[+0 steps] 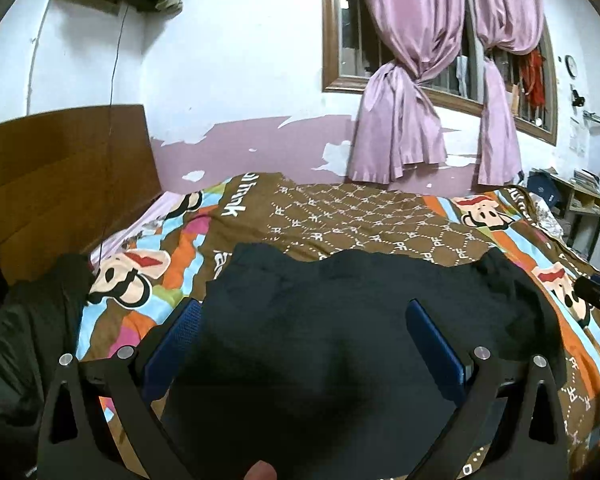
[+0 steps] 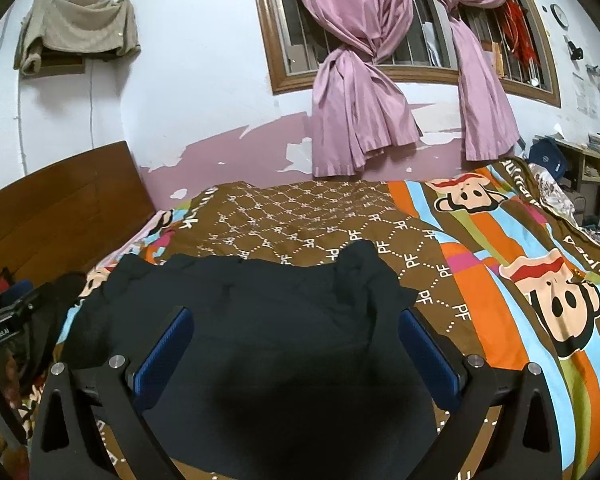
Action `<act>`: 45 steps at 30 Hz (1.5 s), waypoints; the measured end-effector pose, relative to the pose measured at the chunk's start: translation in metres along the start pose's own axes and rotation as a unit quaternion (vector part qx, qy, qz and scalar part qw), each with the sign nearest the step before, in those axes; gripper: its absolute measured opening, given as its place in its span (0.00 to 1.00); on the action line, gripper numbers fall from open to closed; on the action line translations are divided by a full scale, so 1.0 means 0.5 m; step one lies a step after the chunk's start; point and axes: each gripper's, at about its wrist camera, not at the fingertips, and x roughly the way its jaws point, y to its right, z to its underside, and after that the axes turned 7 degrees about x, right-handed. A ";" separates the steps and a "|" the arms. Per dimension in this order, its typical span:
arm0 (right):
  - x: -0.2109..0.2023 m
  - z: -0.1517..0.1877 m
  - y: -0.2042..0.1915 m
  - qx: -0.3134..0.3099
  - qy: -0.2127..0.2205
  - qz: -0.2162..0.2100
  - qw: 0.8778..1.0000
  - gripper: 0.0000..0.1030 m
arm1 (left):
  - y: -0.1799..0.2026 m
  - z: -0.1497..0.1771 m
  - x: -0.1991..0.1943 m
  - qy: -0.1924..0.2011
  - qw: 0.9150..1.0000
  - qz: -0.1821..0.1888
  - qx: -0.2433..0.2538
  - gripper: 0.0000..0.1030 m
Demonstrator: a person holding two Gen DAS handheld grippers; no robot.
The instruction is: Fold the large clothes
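Note:
A large dark navy garment (image 1: 340, 320) lies spread on the bed, its far edge rumpled. My left gripper (image 1: 304, 308) hovers over the garment's near part, its blue pads wide apart, nothing between them. In the right wrist view the same garment (image 2: 260, 320) fills the near middle, and my right gripper (image 2: 296, 316) stands open above it with its blue fingers (image 2: 164, 352) spread. The right gripper's body (image 1: 598, 292) pokes in at the right edge of the left wrist view; the left gripper's body (image 2: 8, 320) shows at the left edge of the right wrist view.
A cartoon-monkey bedspread (image 2: 480, 248) covers the bed. A wooden headboard (image 1: 60, 184) stands at the left, with dark clothes (image 1: 32, 320) piled below it. Pink curtains (image 2: 360, 100) hang at the barred window behind. A shelf with clutter (image 2: 588, 160) stands at the far right.

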 end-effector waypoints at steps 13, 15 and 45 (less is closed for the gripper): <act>-0.105 0.013 -0.062 -0.002 0.016 -0.031 0.999 1.00 | 0.020 0.000 -0.095 0.029 1.000 -0.004 0.005 0.97; -0.121 0.017 -0.070 -0.003 0.015 -0.034 0.999 1.00 | 0.025 0.004 -0.112 0.031 0.999 -0.001 0.006 0.97; -0.272 0.160 -0.159 -0.063 0.025 -0.073 0.995 1.00 | 0.020 0.143 -0.291 0.047 0.999 0.029 0.000 0.97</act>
